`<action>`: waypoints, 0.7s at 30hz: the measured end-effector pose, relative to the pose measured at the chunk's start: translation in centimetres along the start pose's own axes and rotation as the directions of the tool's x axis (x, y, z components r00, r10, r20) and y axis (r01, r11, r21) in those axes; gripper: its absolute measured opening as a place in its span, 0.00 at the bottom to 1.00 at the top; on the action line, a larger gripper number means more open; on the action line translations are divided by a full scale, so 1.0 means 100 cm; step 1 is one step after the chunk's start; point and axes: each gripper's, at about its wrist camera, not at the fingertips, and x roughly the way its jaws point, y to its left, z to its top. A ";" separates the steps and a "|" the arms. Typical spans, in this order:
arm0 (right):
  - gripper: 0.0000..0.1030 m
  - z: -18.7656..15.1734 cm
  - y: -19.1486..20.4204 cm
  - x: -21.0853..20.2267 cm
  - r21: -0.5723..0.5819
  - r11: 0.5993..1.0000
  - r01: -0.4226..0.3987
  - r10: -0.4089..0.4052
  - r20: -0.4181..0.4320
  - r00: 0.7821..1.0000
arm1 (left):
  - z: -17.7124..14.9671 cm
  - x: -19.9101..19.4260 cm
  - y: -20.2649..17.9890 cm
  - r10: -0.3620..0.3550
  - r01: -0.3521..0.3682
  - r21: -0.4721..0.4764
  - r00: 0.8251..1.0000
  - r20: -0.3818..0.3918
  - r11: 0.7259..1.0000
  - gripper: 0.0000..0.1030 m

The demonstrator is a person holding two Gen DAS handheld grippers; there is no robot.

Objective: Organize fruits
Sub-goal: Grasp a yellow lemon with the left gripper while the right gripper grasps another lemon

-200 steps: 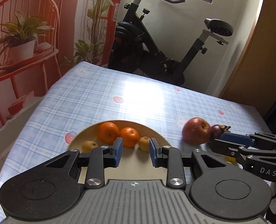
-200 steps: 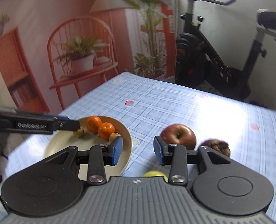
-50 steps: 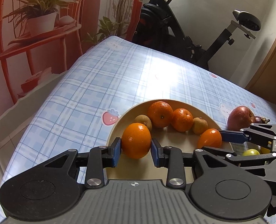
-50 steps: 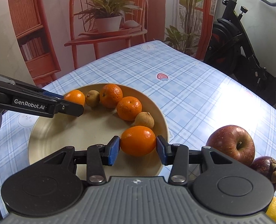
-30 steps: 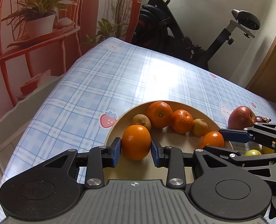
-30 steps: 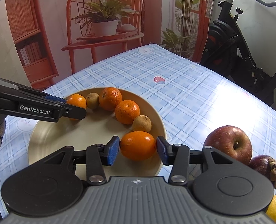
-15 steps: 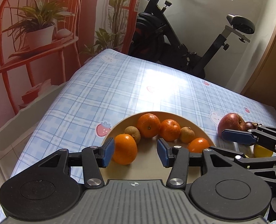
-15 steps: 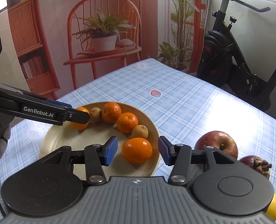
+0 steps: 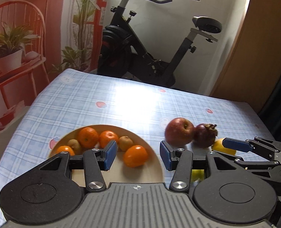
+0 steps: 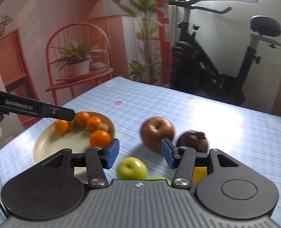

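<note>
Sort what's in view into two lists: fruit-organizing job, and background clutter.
Job: plate; four oranges, e.g.; two small brown fruits, e.g.; red apple; dark purple fruit; green apple; yellow fruit.

Clutter: exercise bike; potted plant; red shelf.

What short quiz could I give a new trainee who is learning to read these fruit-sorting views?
1. True or false: the left gripper grips an orange.
2. How many round orange citrus fruits lie on the shallow cream plate?
3. Which lies nearest the right gripper: A) the red apple, B) the small green apple, C) the dark purple mangosteen?

Key: 1 false; 2 four; 3 B.
</note>
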 end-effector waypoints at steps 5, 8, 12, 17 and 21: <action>0.55 -0.025 -0.019 -0.029 0.031 0.998 0.060 -0.061 0.013 0.998 | -0.007 0.007 -0.034 -0.063 0.064 0.039 0.998 -0.031 0.997 0.51; 0.59 -0.042 -0.028 -0.042 0.044 0.995 0.085 -0.085 0.014 0.996 | -0.014 0.013 -0.052 -0.094 0.097 0.056 0.994 -0.056 0.994 0.51; 0.64 -0.059 -0.039 -0.050 0.059 0.994 0.096 -0.096 0.002 0.995 | -0.024 0.022 -0.076 -0.129 0.137 0.084 0.987 -0.096 0.987 0.51; 0.65 -0.075 -0.048 -0.048 0.084 0.994 0.072 -0.070 -0.018 0.997 | -0.030 0.031 -0.100 -0.170 0.186 0.111 0.975 -0.140 0.976 0.50; 0.65 -0.084 -0.048 -0.043 0.075 0.996 0.047 -0.046 -0.024 0.999 | -0.032 0.041 -0.119 -0.215 0.241 0.124 0.958 -0.190 0.963 0.50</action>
